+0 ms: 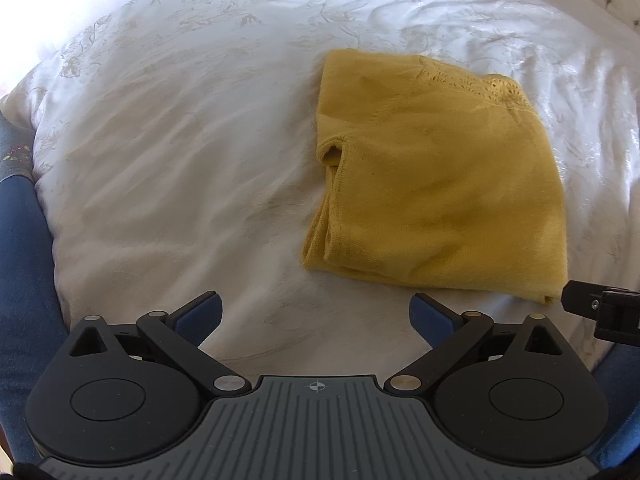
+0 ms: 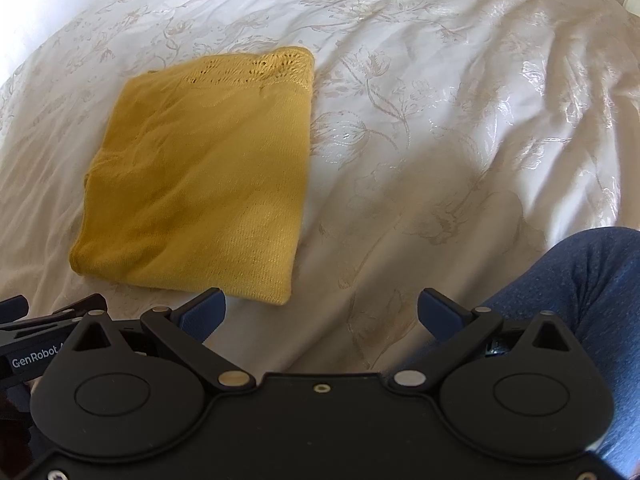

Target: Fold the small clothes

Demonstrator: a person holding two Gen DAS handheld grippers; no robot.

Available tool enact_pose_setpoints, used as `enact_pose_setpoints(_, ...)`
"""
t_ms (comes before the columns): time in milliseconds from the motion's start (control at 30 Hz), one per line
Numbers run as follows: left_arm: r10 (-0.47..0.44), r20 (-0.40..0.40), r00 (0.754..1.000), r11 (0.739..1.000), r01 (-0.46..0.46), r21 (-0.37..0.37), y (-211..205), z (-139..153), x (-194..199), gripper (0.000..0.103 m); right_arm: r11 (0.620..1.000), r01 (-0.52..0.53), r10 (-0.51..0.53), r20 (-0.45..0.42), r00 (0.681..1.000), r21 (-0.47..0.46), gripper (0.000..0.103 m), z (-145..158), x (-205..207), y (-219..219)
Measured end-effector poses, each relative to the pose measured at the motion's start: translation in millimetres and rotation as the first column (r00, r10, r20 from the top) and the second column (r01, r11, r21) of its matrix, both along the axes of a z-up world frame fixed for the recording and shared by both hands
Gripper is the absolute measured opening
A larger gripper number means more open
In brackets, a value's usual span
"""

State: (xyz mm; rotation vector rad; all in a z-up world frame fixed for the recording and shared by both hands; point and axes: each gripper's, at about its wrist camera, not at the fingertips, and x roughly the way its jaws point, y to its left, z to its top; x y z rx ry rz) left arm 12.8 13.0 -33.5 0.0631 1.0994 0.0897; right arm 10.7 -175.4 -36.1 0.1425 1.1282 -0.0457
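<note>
Left gripper [image 1: 316, 312] spread wide, empty, just short of yellow knit garment [image 1: 432, 184]; right gripper [image 2: 320, 312] likewise spread, beside garment's near corner. Garment folded square on white bedspread [image 2: 440, 140]. Likely finishing: press edges flat, avoid dragging layers.

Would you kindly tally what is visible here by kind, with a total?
Yellow knit garments, folded: 1
Grippers, both open and empty: 2, the left gripper and the right gripper
White floral bedspreads: 1
Total: 4
</note>
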Motion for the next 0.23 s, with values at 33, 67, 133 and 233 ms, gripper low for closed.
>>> enact_pose_setpoints(33,-0.001,0.000,1.000,1.000,0.001,0.001,-0.3,0.1,0.1,0.101,1.000,0.001,-0.001,0.000,1.000,0.001,0.102,-0.2,-0.1,-0.2)
enact_pose_setpoints(67,-0.002,0.000,1.000,1.000,0.002,0.001,-0.6,0.2,0.2,0.101,1.000,0.002,-0.002,0.000,1.000,0.002,0.102,-0.2,-0.2,-0.2)
enact_pose_setpoints(133,-0.002,0.001,1.000,1.000,0.002,0.003,-0.5,0.0,0.4,0.101,1.000,0.002,-0.002,0.000,1.000,0.002,0.102,-0.2,-0.4,0.3)
enact_pose_setpoints(233,-0.003,-0.002,1.000,1.000,0.003,0.001,-0.7,0.0,0.9,0.101,1.000,0.004,-0.004,0.002,1.000,0.005,0.102,0.2,-1.0,0.8)
